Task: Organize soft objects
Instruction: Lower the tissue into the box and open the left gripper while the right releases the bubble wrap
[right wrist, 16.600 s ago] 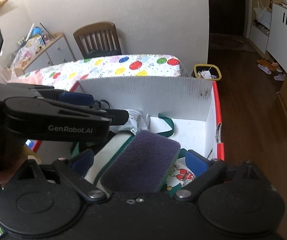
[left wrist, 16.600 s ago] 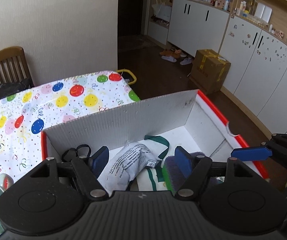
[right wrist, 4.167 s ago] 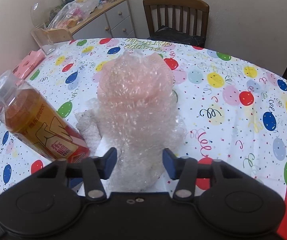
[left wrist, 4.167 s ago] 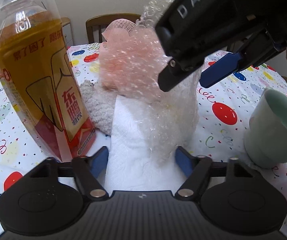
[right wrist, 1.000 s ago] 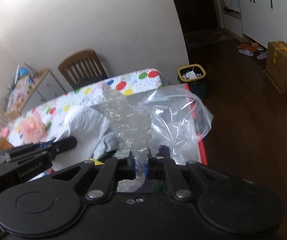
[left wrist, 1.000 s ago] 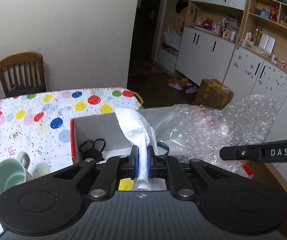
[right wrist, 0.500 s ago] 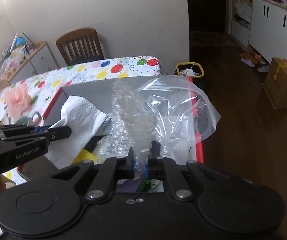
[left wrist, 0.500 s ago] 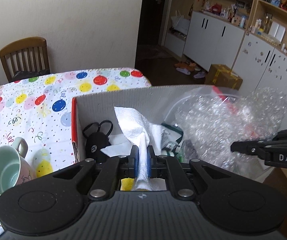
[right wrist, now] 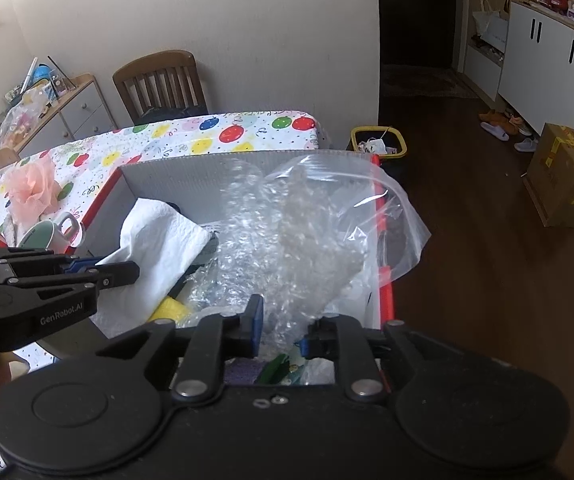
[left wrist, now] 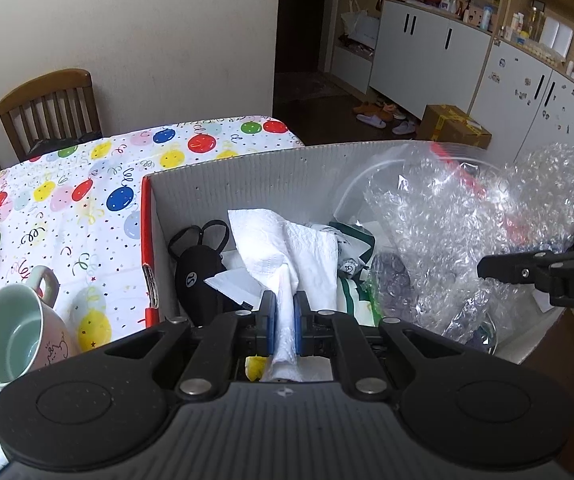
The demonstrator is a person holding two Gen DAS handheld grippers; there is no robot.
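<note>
A white corrugated box with a red rim stands at the table's edge and holds several soft items. My left gripper is shut on a white paper towel, which hangs over the box's inside. In the right wrist view the same gripper shows at the left with the towel. My right gripper is over the box's right half. Its jaws are opening, with a gap at each pad, and clear bubble wrap stands loose between them. A clear zip bag drapes over the box's right rim.
A pale green mug and a pink fabric flower sit on the balloon-print tablecloth left of the box. A black pouch lies inside the box. A wooden chair, a yellow bin and a cardboard carton stand beyond.
The right jaws, pinched on the bubble wrap a second ago, have parted. The left gripper has sunk a little toward the box with the towel still held.
</note>
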